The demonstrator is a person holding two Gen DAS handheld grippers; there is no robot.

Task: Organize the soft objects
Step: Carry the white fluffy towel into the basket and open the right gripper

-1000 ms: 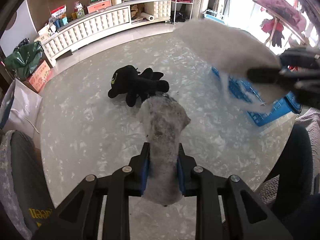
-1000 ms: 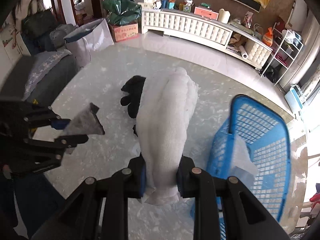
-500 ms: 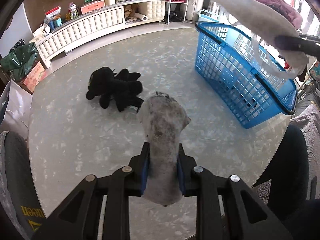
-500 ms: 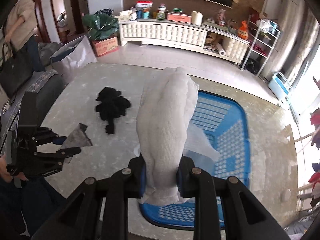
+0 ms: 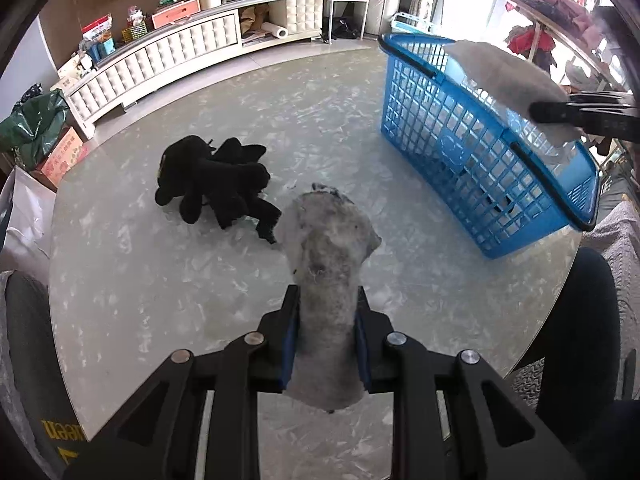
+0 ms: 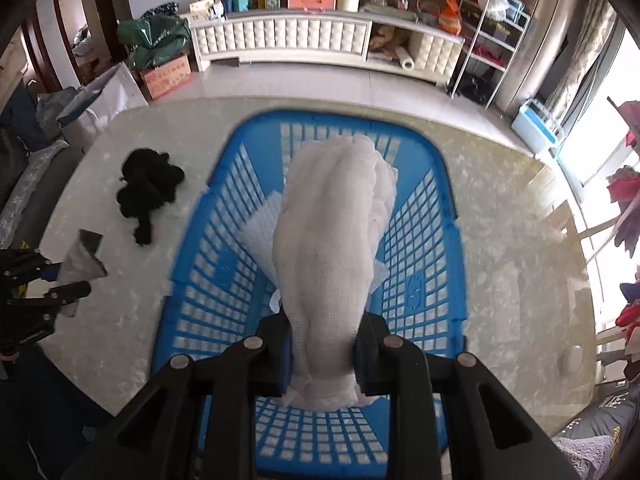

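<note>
My left gripper [image 5: 326, 344] is shut on a grey fuzzy cloth [image 5: 328, 256] and holds it above the round marble table [image 5: 120, 280]. My right gripper [image 6: 322, 354] is shut on a white knitted cloth [image 6: 332, 232] and holds it over the open blue plastic basket [image 6: 208, 280]. The basket [image 5: 452, 148] stands at the table's right side in the left wrist view, with the white cloth [image 5: 508, 76] above its rim. A black plush toy [image 5: 216, 180] lies on the table left of the basket; it also shows in the right wrist view [image 6: 150, 184].
A white tufted sideboard [image 6: 288, 38] with boxes and bottles runs along the far wall. A green bag and a cardboard box [image 6: 164, 68] stand on the floor left of it. A metal shelf rack [image 6: 492, 32] is at the right. A dark chair [image 5: 28, 340] is by the table's left edge.
My right gripper has carried the white cloth from beside the basket to directly over its opening. My left gripper has kept the grey cloth and shifted a little.
</note>
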